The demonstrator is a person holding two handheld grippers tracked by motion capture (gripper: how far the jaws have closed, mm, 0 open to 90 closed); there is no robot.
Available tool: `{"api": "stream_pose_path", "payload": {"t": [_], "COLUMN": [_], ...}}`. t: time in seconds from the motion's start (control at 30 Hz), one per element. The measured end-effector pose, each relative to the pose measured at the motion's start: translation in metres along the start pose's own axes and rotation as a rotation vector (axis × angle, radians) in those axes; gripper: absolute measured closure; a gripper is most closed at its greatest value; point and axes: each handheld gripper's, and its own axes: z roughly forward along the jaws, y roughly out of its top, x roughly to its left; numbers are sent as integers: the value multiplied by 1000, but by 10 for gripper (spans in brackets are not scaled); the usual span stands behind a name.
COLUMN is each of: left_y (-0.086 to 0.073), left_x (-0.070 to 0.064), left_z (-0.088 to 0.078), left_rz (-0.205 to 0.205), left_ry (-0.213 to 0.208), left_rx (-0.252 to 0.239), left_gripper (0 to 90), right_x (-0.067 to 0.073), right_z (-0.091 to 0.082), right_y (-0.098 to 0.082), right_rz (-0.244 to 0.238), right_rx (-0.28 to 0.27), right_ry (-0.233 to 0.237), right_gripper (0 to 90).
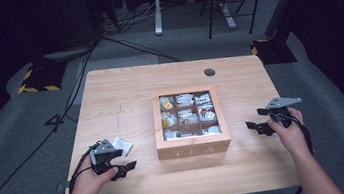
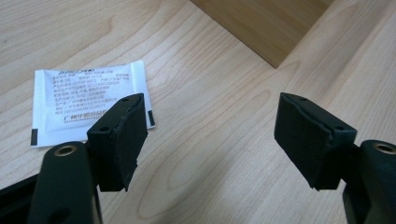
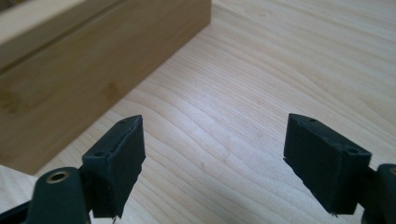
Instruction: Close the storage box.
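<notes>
Left to right. The left gripper (image 1: pixel 121 165) hangs low over the table (image 1: pixel 124 90), jaws spread with nothing between them. One white tea sachet (image 2: pixel 88 100) lies flat, printed side up, just beyond and outboard of its left jaw, whose tip overlaps the sachet's near edge in the left gripper view; contact cannot be told. The sachet is outside the wooden tea box (image 1: pixel 194 146), which stands ahead and to the right of this gripper.

To take the sachet well, judged from here: shift toward it so one pad slides under an edge, then close gently on the flat packet.

The right gripper (image 1: pixel 259 122) waits beside the box's right wall, jaws spread and empty.

Count: two grippers, one loose sachet, one box with nine filled compartments.
</notes>
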Motion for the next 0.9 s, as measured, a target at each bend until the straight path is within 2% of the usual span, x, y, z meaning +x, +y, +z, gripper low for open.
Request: {"api": "stream_pose_path", "payload": {"t": [0.07,0.33,0.43,0.47,0.6,0.73,0.8,0.9], "left_y": [-1,-3,-3,-3,-3,-4,-5,-6], "left_x": [1,6,6,7,10,13,14,16], "left_z": [0,1,0,0,-2,-3,-3,-3], "left_rz": [-13,-19,-38,-34,-40,-46,-47,-52], "left_ry": [7,24,36,36,55,71,82,93], "left_rx": [3,22,13,11,0,-4,0,6], "left_gripper": [264,264,265,265,265,263,260,256], "right_x": [-3,-7,-8,-8,-9,-9,-10,-11], "right_z": [3,16,20,21,26,30,31,31], "right_y": [-4,-16,-20,-22,-27,-31,-31,-31], "right_rz": [2,-1,-10,-6,8,-9,-16,-21], "right_rx": [5,8,8,7,7,2,35,43], "right_ry": [-9,-35,-40,-43,-25,-21,-22,-15], "right_gripper": [214,214,214,214,216,215,190,165]}}
